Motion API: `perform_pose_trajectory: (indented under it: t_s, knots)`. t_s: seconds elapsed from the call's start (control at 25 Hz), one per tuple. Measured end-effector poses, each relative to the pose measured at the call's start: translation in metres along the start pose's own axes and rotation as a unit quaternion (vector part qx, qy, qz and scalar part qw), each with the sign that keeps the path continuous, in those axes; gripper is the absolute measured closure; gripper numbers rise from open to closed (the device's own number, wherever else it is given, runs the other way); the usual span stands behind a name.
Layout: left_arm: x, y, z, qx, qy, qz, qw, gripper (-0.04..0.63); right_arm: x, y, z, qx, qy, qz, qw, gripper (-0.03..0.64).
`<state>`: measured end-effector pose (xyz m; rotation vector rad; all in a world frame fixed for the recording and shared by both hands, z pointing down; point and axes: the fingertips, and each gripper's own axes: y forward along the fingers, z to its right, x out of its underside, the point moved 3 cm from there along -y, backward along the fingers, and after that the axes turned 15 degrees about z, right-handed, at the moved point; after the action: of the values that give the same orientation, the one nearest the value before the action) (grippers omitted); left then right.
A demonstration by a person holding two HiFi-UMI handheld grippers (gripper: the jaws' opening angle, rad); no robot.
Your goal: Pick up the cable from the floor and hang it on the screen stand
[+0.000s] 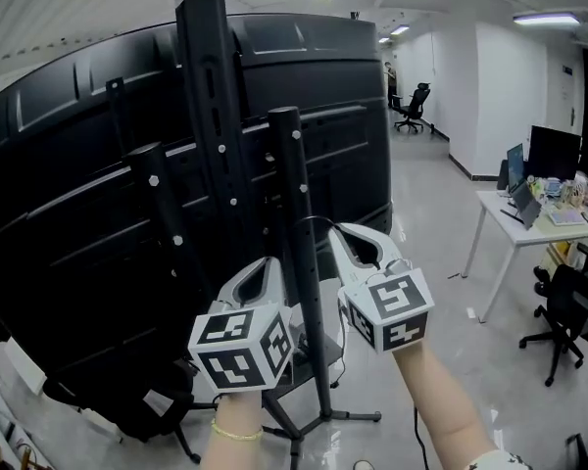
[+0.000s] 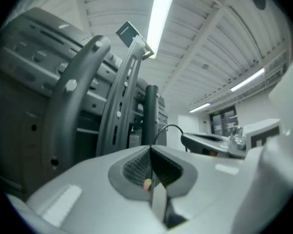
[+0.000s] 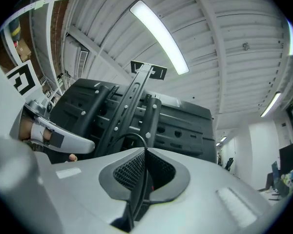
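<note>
A thin black cable [image 1: 318, 220] arcs between my two grippers, close to the round black post [image 1: 292, 194] of the screen stand. The big screen's black back [image 1: 78, 213] fills the left of the head view. My left gripper [image 1: 271, 262] is left of the post, its jaws shut, and the cable [image 2: 170, 126] rises from its tips [image 2: 150, 147]. Right of the post, my right gripper [image 1: 338, 231] is shut on the cable [image 3: 129, 136], which runs through its jaws [image 3: 145, 150] and curves off to the left. Whether the cable passes behind the post is hidden.
The stand's taller slotted upright [image 1: 216, 116] and a slanted brace [image 1: 167, 213] rise left of the post, with base legs [image 1: 338, 415] on the glossy floor. A white desk [image 1: 514, 228] with monitors and an office chair [image 1: 568, 311] stand at right.
</note>
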<state>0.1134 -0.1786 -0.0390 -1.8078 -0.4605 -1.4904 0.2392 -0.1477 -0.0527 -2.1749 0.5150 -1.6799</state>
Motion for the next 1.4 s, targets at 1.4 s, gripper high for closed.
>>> perform_pose_trajectory:
  t_s: [1.4]
  knots:
    - [-0.039,0.084,-0.014,-0.085,0.059,0.070,0.9922,0.589,0.000,0.102,0.050,-0.086,-0.036,0.056,0.994,0.555]
